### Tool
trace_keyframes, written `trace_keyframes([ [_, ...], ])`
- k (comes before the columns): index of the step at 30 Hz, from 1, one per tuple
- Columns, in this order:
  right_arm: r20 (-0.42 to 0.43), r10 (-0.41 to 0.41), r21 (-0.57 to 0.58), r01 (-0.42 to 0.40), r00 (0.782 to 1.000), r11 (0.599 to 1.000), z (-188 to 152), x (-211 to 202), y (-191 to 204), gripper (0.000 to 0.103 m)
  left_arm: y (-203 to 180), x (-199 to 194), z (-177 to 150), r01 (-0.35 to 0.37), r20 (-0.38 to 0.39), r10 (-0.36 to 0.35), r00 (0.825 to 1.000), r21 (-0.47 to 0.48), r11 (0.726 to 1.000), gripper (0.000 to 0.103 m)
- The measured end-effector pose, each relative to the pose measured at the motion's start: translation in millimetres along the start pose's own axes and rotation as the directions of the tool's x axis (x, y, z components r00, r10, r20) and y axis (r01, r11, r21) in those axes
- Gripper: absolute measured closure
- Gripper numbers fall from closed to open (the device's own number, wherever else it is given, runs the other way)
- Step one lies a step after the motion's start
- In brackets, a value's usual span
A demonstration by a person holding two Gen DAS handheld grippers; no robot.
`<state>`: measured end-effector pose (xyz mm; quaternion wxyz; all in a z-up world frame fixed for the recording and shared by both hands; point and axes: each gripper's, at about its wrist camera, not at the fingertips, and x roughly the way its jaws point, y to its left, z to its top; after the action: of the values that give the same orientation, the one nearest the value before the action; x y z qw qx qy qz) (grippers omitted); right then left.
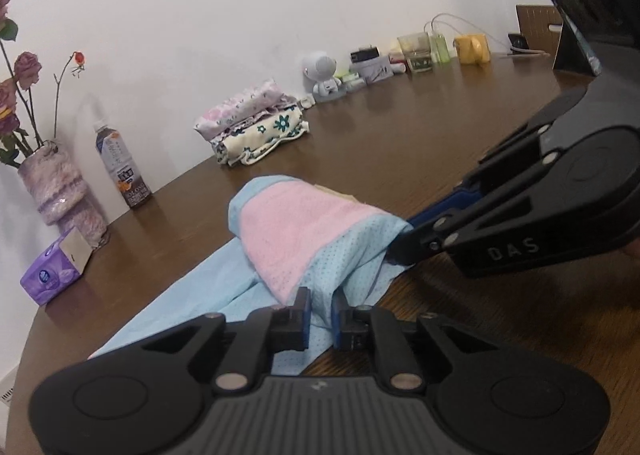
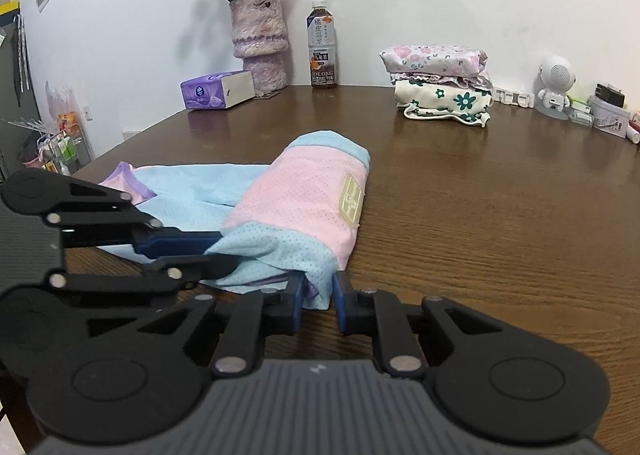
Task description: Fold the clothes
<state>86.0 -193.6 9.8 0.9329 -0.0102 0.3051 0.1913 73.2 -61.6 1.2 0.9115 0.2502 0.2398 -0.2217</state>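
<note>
A light-blue and pink mesh garment (image 1: 304, 239) (image 2: 308, 211) lies on the brown table, its near part doubled over into a thick fold with a beige patch (image 2: 352, 199) on top. A purple collar (image 2: 128, 183) shows at its far left end. My left gripper (image 1: 322, 315) (image 2: 224, 251) is shut on the blue hem at the fold's left corner. Close beside it, my right gripper (image 2: 318, 301) (image 1: 400, 243) is shut on the hem at the right corner. Both hold the edge just above the table.
A stack of folded floral clothes (image 2: 440, 83) (image 1: 256, 123) sits near the wall. A vase of roses (image 2: 260, 43), a tea bottle (image 2: 322, 47) and a purple tissue pack (image 2: 216, 91) stand at the back left. A white robot figure (image 2: 556, 87) and small items line the back right.
</note>
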Motion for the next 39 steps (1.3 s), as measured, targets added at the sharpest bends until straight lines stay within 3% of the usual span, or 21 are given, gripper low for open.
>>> trace_keyframes([
  [26, -0.012, 0.017, 0.044, -0.016, 1.000, 0.999, -4, -1, -4, 0.085, 4, -3, -2, -0.046, 0.014, 0.047, 0.999, -0.051, 0.998, 0.089],
  [28, -0.011, 0.017, 0.044, -0.017, 1.000, 0.999, -4, -3, -5, 0.079, 6, -6, -2, -0.053, 0.026, 0.054, 0.998, -0.070, 0.996, 0.078],
  [30, 0.000, 0.020, 0.045, -0.020, 1.000, 0.999, -5, -9, -6, 0.070, 9, -10, -2, -0.059, 0.038, 0.062, 0.997, -0.089, 0.994, 0.043],
  [31, 0.004, 0.019, 0.045, -0.019, 1.000, 0.999, -5, -11, -7, 0.062, 10, -12, -2, -0.062, 0.044, 0.066, 0.997, -0.099, 0.993, 0.037],
  [39, 0.026, 0.011, 0.025, -0.011, 1.000, 1.000, -9, -28, -10, 0.044, 10, -28, 0, -0.028, 0.071, 0.036, 0.997, -0.109, 0.994, 0.030],
])
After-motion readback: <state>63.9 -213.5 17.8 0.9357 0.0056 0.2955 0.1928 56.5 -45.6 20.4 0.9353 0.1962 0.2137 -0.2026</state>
